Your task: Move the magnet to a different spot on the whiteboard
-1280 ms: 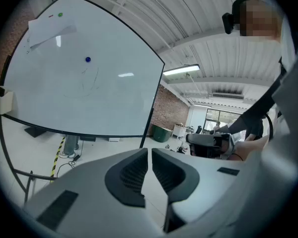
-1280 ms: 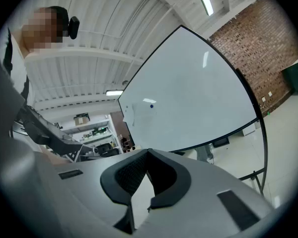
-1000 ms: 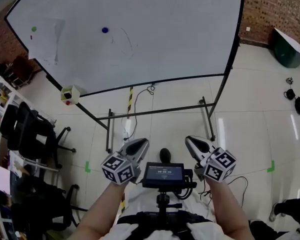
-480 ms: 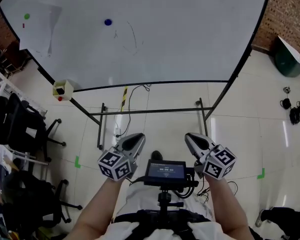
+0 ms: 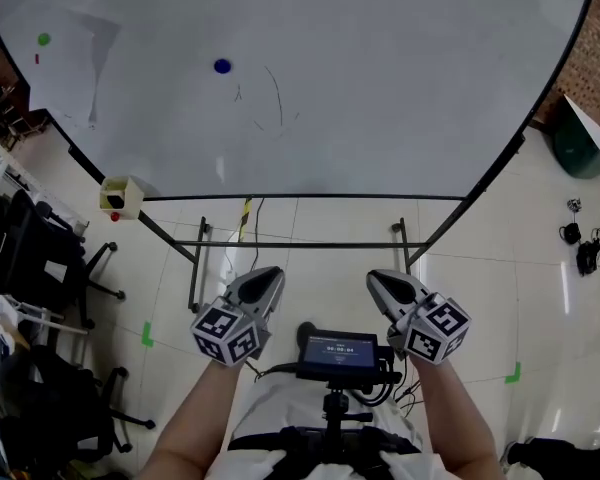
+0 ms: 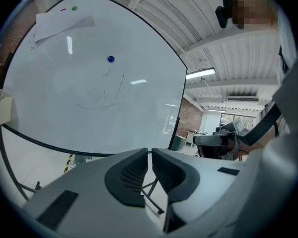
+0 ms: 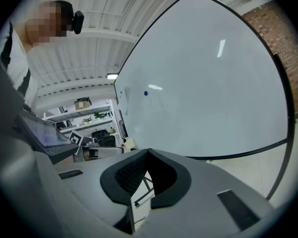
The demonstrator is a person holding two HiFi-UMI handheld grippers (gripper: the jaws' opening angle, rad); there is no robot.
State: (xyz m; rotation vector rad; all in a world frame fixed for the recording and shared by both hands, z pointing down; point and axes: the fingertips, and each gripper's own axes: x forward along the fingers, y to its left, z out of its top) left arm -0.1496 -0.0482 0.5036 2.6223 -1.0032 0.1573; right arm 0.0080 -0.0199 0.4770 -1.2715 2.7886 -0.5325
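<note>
A small blue magnet (image 5: 222, 66) sticks to the upper left part of the whiteboard (image 5: 400, 88), beside faint pen curves. It also shows in the left gripper view as the blue magnet (image 6: 111, 59) and in the right gripper view as the blue magnet (image 7: 145, 93). Both grippers are held low near the person's body, far short of the board. My left gripper (image 5: 268, 279) (image 6: 150, 151) has a narrow gap between its tips, with nothing in it. My right gripper (image 5: 382, 282) (image 7: 148, 151) has its tips touching and holds nothing.
A green magnet (image 5: 44, 39) pins a paper sheet (image 5: 95, 53) at the board's top left. A small box (image 5: 121, 197) hangs at the board's lower left corner. The stand's bars (image 5: 300, 244) cross the tiled floor. Black office chairs (image 5: 40, 258) stand left, a green bin (image 5: 578, 140) right.
The board has come closer and fills more of the head view; the blue magnet has drifted slightly right and down. Both grippers keep their place and jaw state.
</note>
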